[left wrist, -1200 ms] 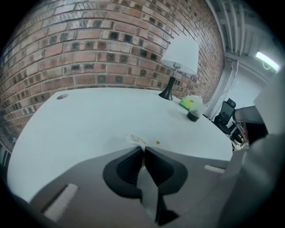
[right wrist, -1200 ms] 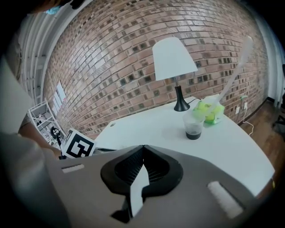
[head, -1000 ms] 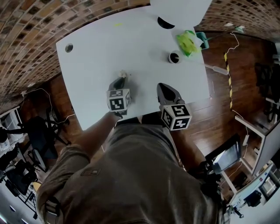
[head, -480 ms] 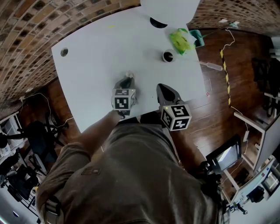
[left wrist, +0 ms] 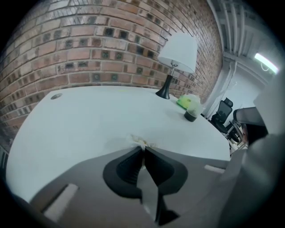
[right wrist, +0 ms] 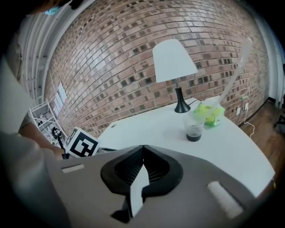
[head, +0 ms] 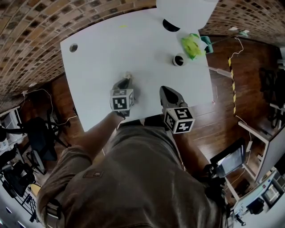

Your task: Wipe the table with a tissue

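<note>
A crumpled, pale tissue (left wrist: 141, 142) sticks out from the tips of my left gripper (left wrist: 143, 149), which is shut on it and presses it down on the white table (left wrist: 89, 116). In the head view the tissue (head: 128, 76) lies near the table's front middle, just ahead of the left gripper (head: 124, 83). My right gripper (head: 166, 91) hovers at the front edge to the right, shut with nothing between its jaws; in the right gripper view (right wrist: 143, 148) its tips meet.
A white-shaded lamp (head: 185, 11) stands at the table's far edge. A clear cup (head: 178, 59) with dark liquid and a green packet (head: 191, 44) are at the far right. A cable hole (head: 73, 47) is at the far left. Brick wall behind, wooden floor to the right.
The left gripper slid right across the table with the tissue, then came back left to about where it began. The right gripper has kept still.
</note>
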Demonstrator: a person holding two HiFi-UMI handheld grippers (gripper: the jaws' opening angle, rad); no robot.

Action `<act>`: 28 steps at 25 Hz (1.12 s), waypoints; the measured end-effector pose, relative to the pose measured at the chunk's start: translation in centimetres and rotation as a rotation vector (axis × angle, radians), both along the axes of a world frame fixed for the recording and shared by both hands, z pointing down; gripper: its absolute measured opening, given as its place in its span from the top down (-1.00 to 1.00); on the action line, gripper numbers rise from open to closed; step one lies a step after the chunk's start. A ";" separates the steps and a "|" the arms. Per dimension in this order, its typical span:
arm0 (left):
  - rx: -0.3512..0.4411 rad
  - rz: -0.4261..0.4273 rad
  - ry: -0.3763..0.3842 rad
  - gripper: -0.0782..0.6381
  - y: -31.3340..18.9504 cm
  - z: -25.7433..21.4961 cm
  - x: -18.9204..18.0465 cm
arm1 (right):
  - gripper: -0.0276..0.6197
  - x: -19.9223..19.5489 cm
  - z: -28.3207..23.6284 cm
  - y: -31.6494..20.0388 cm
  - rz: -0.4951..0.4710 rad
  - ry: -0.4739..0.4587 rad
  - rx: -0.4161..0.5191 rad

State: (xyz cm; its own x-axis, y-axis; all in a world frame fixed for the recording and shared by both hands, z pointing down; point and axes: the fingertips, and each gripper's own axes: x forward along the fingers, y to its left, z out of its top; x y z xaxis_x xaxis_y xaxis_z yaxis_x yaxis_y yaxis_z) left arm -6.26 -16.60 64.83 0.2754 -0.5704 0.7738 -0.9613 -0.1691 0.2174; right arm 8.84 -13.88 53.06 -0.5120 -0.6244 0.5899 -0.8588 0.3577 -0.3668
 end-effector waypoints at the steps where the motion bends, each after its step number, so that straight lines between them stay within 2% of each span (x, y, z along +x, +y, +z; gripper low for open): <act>1: -0.001 -0.020 -0.007 0.72 0.1 0.0 -0.9 | 0.88 -0.4 0.0 0.0 -0.008 -0.003 0.001; 6: -0.009 -0.106 -0.039 0.72 0.5 0.1 -5.2 | 0.88 -2.0 -0.2 -0.1 -0.033 -0.014 0.009; 9: -0.008 -0.117 -0.049 0.72 0.4 0.2 -6.1 | 0.88 -2.1 -0.4 -0.1 -0.030 -0.014 0.014; 14: 0.004 -0.034 -0.040 0.72 -0.3 -0.2 -3.0 | 0.88 -0.7 -0.5 0.2 0.011 -0.002 0.012; 22: -0.013 0.179 0.011 0.72 0.5 0.2 5.0 | 0.88 2.1 -0.1 0.8 0.080 0.007 0.006; 25: -0.020 0.185 0.015 0.72 1.0 0.2 5.4 | 0.88 2.2 -0.1 1.0 0.083 0.003 0.007; 28: -0.020 0.142 0.006 0.72 1.1 0.0 3.8 | 0.88 1.6 -0.3 1.1 0.064 -0.003 0.010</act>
